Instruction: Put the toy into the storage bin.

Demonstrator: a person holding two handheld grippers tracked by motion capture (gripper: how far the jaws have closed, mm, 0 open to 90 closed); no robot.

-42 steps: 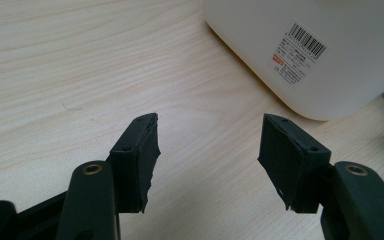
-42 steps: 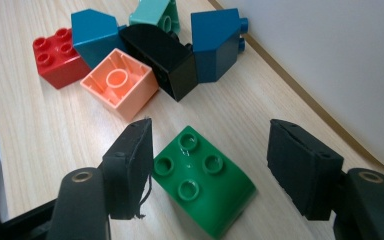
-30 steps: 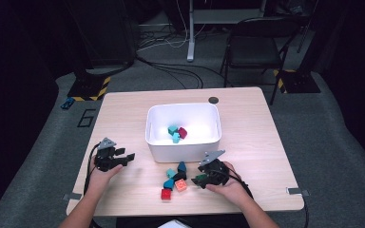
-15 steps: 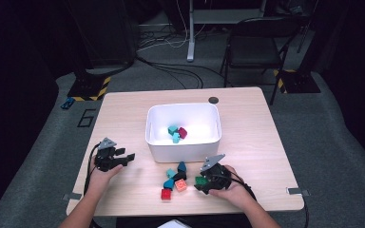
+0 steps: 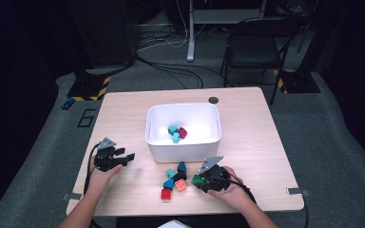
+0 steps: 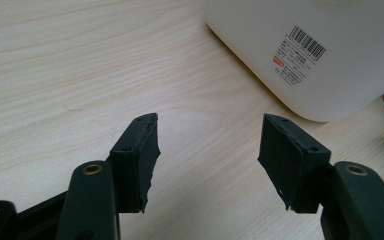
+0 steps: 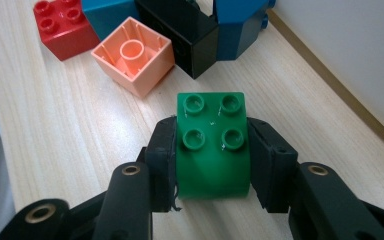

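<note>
Grip status, right gripper (image 7: 211,150): jaws have just been closing and now clamp the green brick (image 7: 211,145) on its two side faces, studs facing the camera.
Brick location: on the table (image 5: 247,118) at its near edge, just right of the loose brick cluster and short of the white bin (image 5: 183,142).
Grip status, left gripper (image 6: 207,150): jaws stand apart with nothing between them, resting over bare wood near the bin's corner.
Risk, slip: pads hold the lower, rounded part of the brick; a fast lift could let it pivot or drop.
Risk, collision: the salmon brick (image 7: 132,55) and black brick (image 7: 182,25) lie just ahead; a forward sweep at table level would scatter them.
Risk, bin wall: carrying too low would strike the rim and knock the brick loose.
Risk, release: letting go from high up could bounce the brick off those already in the bin.
</note>
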